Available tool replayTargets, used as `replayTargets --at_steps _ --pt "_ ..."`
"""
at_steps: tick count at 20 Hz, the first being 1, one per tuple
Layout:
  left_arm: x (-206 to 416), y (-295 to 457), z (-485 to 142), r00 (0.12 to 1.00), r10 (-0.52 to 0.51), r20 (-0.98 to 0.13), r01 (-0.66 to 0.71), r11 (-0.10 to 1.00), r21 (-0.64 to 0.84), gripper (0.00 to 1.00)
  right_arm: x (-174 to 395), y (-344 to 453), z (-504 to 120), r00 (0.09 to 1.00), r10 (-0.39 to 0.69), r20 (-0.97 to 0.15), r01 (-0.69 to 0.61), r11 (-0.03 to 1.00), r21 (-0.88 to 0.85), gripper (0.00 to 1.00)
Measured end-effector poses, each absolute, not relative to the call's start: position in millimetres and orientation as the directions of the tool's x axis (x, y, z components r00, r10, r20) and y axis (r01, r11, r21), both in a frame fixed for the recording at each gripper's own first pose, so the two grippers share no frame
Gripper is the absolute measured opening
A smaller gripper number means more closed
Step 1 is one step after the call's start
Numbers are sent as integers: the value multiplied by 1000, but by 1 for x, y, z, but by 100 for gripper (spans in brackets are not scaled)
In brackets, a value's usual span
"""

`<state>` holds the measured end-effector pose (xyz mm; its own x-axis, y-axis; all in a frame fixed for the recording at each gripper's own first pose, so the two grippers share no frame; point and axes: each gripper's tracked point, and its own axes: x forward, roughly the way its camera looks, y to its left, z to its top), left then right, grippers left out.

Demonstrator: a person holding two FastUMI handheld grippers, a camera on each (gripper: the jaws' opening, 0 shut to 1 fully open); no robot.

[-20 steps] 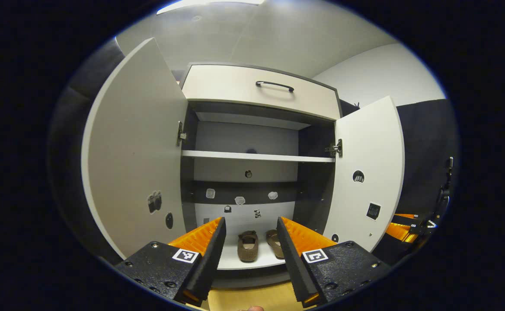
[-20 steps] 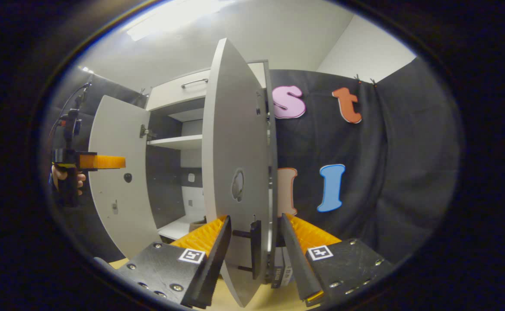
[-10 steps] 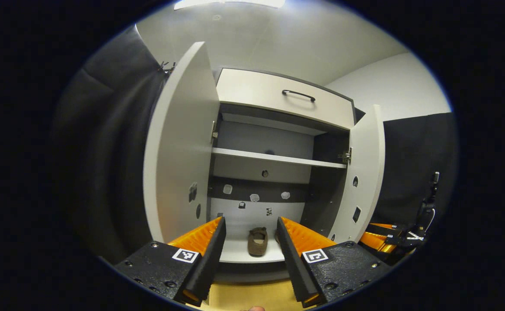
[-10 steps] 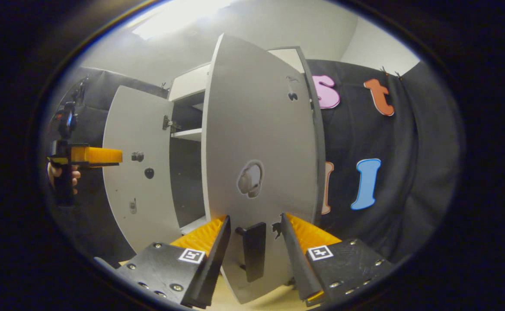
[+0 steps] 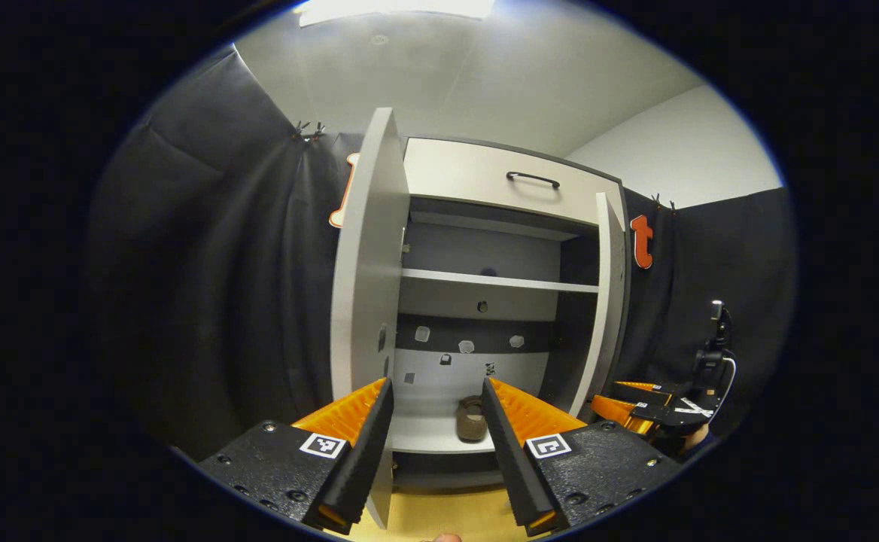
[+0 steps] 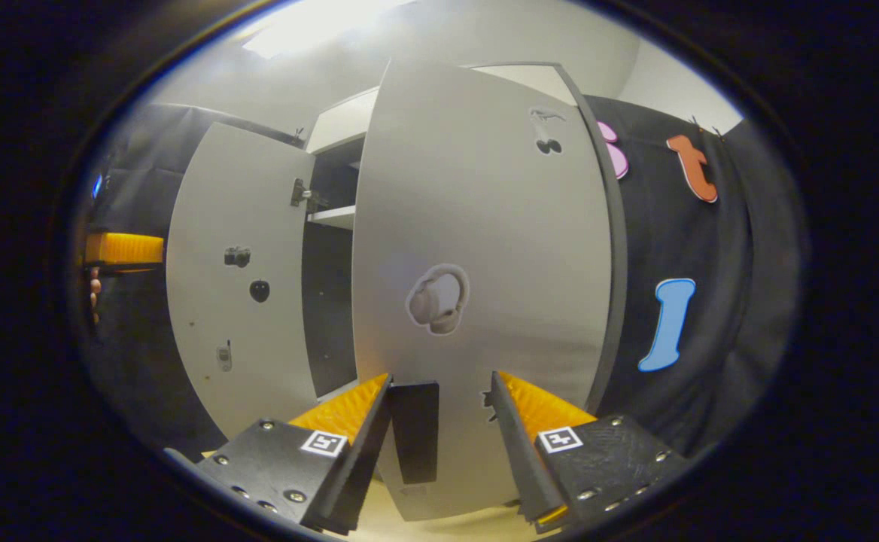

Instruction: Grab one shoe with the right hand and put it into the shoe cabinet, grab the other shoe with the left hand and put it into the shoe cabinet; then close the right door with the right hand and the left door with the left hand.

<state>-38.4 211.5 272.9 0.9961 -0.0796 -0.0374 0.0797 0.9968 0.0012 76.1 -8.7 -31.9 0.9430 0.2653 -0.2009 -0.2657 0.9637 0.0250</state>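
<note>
left gripper view first: the left door (image 5: 364, 301) stands nearly edge-on, a pale grey slab swung out from the shoe cabinet (image 5: 500, 226), its lower edge just by the left gripper (image 5: 433, 433), whose fingers are spread wide with nothing between them. past the fingers, one brown shoe (image 5: 472, 418) sits toe-away on the white bottom shelf (image 5: 424, 433), low-cut with a strap across the top. above it a dark back panel carries small stickers, then a white middle shelf (image 5: 500, 281), then a pale drawer front with a black handle (image 5: 533, 178). to the right, the right door (image 5: 609, 301) shows as a narrow strip, swung partway across the opening. farther right and low, the right gripper (image 5: 639, 406) sits near that door's bottom corner.

right gripper view now: far left, the left gripper (image 6: 120, 248) pokes in, a bit of a hand beneath it. next, the left door (image 6: 240, 278) stands open, inner face pale with a few small stickers and a hinge at the top. in the middle, the right door (image 6: 485, 248) faces the camera broadside, grey, with a headphone sticker at its centre. at the bottom, the right gripper (image 6: 439, 429) has its fingers spread on either side of the door's black handle (image 6: 415, 430); the handle lies just beside the left-hand finger (image 6: 360, 444), whether touching i cannot tell, and well clear of the other.
</note>
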Motion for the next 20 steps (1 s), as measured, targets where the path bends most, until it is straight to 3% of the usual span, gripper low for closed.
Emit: replayTargets --at_steps 3,4,6,10,11,12,13,14,19,20 --pt "-52 237 280 1000 -23 -22 23 999 24 72 87 -1 -38 946 253 -201 -254 967 23 78" --pt "-56 247 283 1000 2 -15 -2 1000 30 68 92 1 -39 948 245 -202 -247 969 19 77" --pt "-61 270 282 998 53 -15 -52 998 29 76 101 5 -42 950 238 -201 -240 971 17 77" --pt "-59 309 263 992 115 -53 -114 993 20 68 110 12 -46 953 223 -205 -223 975 26 75" --pt "-57 317 254 990 121 -77 -121 993 14 72 112 14 -47 954 218 -206 -218 976 27 75" --pt "-54 325 243 987 120 -103 -120 993 9 68 115 15 -47 955 212 -206 -211 977 28 76" --pt "-50 330 232 985 113 -128 -114 993 1 72 118 16 -48 957 204 -207 -202 979 29 75" --pt "-45 335 223 984 98 -146 -100 995 -10 69 121 17 -49 958 196 -208 -194 981 28 77" --pt "-30 340 192 982 -18 -186 10 999 -43 73 128 20 -51 965 148 -215 -147 989 22 77" --pt "-28 340 187 981 -36 -192 28 999 -45 70 130 20 -51 966 139 -216 -138 990 21 77"
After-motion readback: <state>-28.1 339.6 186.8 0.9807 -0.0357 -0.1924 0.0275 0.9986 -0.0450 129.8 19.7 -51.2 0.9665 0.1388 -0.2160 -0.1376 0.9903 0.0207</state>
